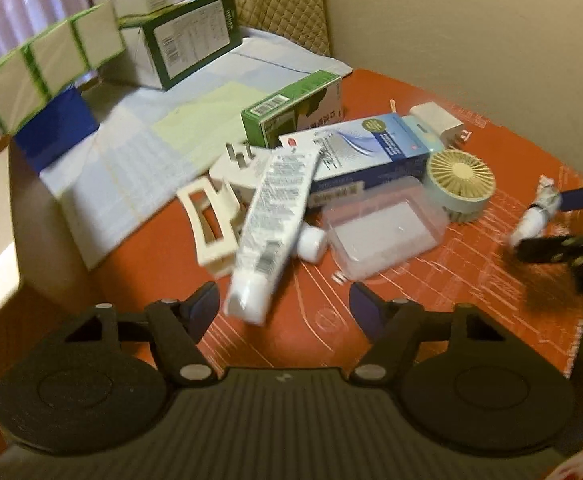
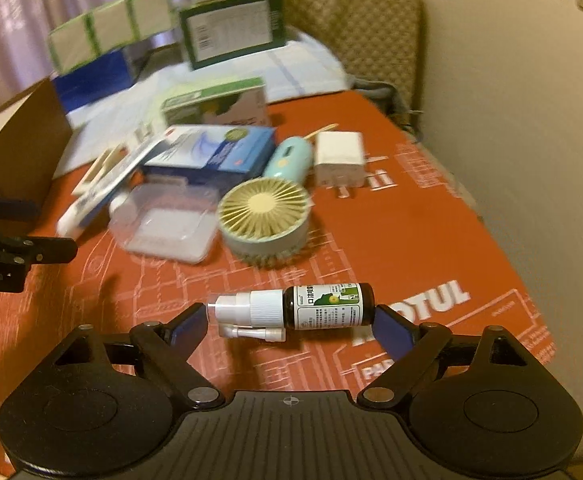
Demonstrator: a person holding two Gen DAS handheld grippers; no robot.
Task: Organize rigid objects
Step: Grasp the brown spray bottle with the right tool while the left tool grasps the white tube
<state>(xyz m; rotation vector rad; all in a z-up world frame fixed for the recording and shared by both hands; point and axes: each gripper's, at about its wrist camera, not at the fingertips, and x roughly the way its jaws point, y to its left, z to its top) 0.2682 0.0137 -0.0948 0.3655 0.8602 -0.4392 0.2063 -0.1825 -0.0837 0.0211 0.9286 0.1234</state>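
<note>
In the left wrist view, the left claw (image 1: 283, 306) is hanging over the red tabletop (image 1: 431, 312) with its jaws standing apart; the bottom end of a white tube (image 1: 273, 220) is lying between the fingertips, but the pads are not pressing on it. The tube is leaning up toward 12 o'clock over a cream clip (image 1: 209, 222) at 10 o'clock and a white plug (image 1: 237, 172). A clear case (image 1: 383, 232) is sitting at 1 o'clock, with a blue box (image 1: 365, 148) and a green box (image 1: 291, 108) behind it, a round fan (image 1: 461, 182) at 2 o'clock and a white charger (image 1: 437, 120) beyond that. At 3 o'clock the right claw (image 1: 547, 222) is closing around a spray bottle (image 1: 533, 220). In the right wrist view, the right claw (image 2: 289, 324) is bracketing the spray bottle (image 2: 291, 308), which is lying on its side on the tabletop (image 2: 411, 240), nozzle toward 9 o'clock and dark base toward 3 o'clock; both pads are touching its ends, so the claw is gripping it lengthwise. The fan (image 2: 263, 220) is lying at 12 o'clock, the clear case (image 2: 167, 228) at 11 o'clock, the charger (image 2: 339, 158) at 1 o'clock, and the left claw (image 2: 31, 228) at 9 o'clock.
</note>
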